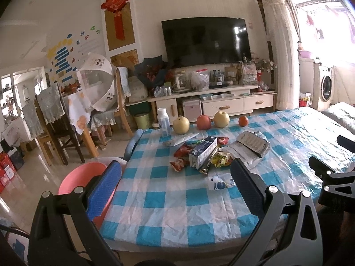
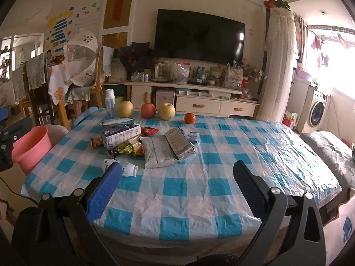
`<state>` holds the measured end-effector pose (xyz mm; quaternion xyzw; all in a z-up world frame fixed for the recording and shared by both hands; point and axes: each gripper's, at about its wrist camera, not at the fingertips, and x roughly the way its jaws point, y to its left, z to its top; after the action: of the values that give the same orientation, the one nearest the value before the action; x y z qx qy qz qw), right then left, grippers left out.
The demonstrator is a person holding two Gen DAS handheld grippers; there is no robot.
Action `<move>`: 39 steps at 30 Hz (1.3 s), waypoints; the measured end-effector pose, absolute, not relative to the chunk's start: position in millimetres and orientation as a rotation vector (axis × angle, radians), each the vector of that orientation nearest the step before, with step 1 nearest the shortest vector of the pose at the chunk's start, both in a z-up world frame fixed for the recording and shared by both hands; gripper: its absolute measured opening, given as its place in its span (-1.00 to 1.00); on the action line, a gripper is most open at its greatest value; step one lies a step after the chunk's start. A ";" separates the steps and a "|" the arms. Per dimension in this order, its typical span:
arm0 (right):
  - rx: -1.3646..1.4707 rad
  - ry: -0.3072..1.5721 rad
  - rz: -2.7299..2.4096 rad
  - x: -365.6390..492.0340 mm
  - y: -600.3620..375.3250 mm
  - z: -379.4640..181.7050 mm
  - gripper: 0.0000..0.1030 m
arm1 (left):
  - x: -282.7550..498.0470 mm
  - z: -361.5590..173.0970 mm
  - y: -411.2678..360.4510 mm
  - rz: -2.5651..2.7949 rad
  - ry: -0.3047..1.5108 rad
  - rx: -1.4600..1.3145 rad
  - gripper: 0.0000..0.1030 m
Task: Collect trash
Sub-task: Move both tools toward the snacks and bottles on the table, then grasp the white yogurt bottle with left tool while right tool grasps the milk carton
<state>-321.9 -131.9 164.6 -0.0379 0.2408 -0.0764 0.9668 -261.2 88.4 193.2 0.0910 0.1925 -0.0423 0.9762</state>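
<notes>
Checked table (image 1: 168, 199): wrappers (image 1: 206, 153) heaped mid-table, fruit (image 1: 203, 122) along far edge, likely mistaken for trash; left gripper (image 1: 175, 181) and right gripper (image 2: 177, 181) splayed, empty.

Daylit room, blown out at the right

You get strong daylight from the window (image 1: 328, 22), overexposed in both views; it glares on the TV screen (image 1: 206, 40) and floor (image 1: 28, 173). Fisheye bends the edges, corners go black, detail is slightly soft.

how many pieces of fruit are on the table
4, in a row along the far edge: a yellow pear beside the white bottle, then a red apple, another yellow pear, and a small orange at the right end. None looks hidden.
</notes>
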 end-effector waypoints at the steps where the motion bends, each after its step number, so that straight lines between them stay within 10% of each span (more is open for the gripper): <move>1: -0.084 0.494 -0.158 -319.3 -132.1 162.5 0.93 | -259.9 191.5 88.6 -0.089 0.385 0.183 0.92; 39: -0.096 0.712 -0.128 -250.9 -160.9 80.3 0.93 | -208.9 86.0 38.9 -0.310 0.637 0.282 0.92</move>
<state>-250.9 -160.9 80.3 -0.0468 0.3484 -0.0624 0.9341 -208.9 38.9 86.0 0.1376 0.3109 -0.1515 0.9282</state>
